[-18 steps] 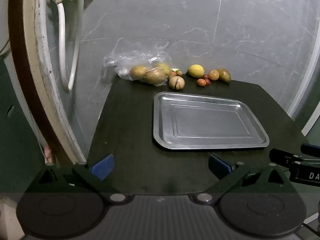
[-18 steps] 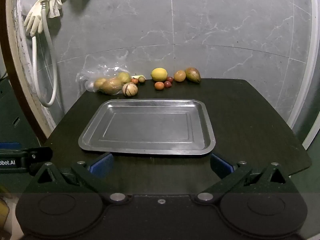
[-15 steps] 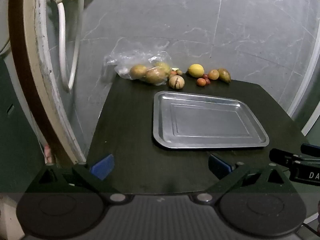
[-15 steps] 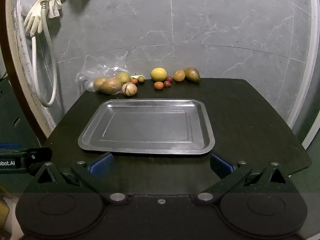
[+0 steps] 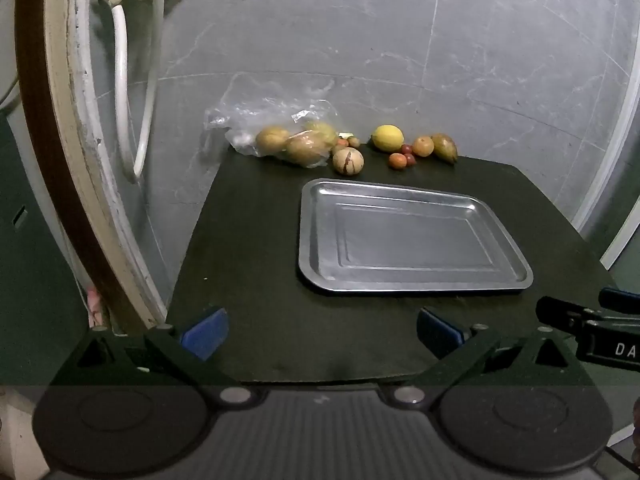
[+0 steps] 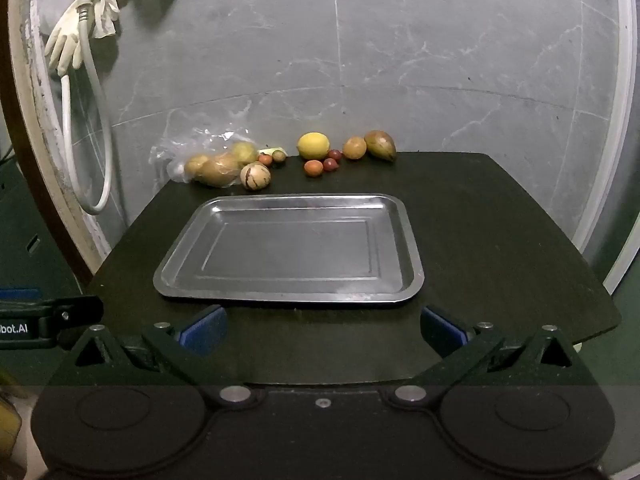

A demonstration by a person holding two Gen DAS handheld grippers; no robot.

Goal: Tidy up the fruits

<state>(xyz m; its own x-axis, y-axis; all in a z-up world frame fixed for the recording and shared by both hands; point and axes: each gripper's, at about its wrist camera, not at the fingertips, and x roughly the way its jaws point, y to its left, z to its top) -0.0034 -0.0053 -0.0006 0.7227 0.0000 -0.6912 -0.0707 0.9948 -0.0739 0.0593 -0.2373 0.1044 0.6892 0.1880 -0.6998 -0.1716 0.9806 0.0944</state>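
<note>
Dark table [image 6: 500, 240], seen from both wrist views, is carrying everything; against the views of a moment ago almost nothing is changing, only a slight drift of framing, so the task is judged to be standing at its very start. Metal tray [image 6: 412, 264] is lying bare at the table's centre, nearer than the fruit; no fruit is yet sitting in it. Clear plastic bag [image 5: 256, 120] is slumping at the far left, holding several yellow-brown fruits [image 5: 305, 148]. Loose along the far edge, all well apart from the tray except the first: a striped round fruit [image 6: 255, 176] just beyond the tray's far left corner; a lemon [image 6: 313, 145]; a pointed green-brown fruit [image 6: 380, 145] farthest right; an orange fruit [image 6: 354, 147]; small red fruits [image 6: 313, 167]. Left gripper [image 5: 322, 330] and right gripper [image 6: 324, 326] are both hovering at the near edge, fingers spread wide, gripping nothing; an approach toward the far row is judged to be the coming step.
</note>
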